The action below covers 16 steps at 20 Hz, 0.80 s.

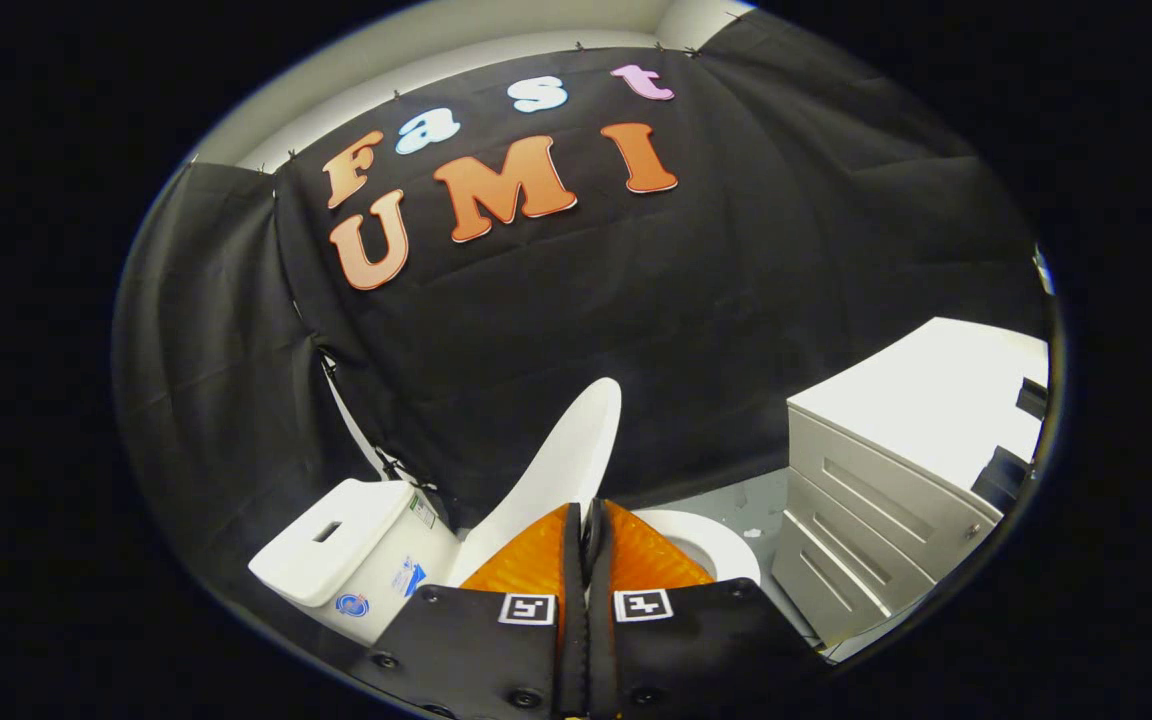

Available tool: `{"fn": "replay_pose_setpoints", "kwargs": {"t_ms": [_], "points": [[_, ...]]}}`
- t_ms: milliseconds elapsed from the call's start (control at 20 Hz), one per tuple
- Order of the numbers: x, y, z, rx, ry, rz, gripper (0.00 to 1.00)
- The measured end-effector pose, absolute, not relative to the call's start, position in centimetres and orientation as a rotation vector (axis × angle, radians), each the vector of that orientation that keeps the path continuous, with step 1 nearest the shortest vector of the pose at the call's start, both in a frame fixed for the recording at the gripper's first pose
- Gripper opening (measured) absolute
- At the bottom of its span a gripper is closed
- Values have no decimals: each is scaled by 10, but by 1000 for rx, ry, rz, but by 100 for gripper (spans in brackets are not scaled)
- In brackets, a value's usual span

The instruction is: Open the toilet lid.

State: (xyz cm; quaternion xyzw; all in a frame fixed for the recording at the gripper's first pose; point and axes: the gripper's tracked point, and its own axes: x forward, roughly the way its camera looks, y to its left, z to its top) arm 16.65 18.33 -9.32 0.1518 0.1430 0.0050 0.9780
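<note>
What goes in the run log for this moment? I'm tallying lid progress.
white toilet lid: raised, tilted toward white tank | gripper: fingers closed together, nothing visible between | seat: exposed | white drawer cabinet: beside toilet

Gripper jaws pressed together, nothing held between them

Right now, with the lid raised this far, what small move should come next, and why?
Probably push the toilet lid a little further back toward the tank. The lid stands raised but tilted, its edge between the two fingers of the tongs, which look closed on it, while the seat lies exposed beyond. Once it leans back, the tongs could open and withdraw.
</note>
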Motion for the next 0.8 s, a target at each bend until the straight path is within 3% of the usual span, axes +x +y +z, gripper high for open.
{"fn": "replay_pose_setpoints", "kwargs": {"t_ms": [800], "points": [[181,287,-17,147,237,78,8]]}}
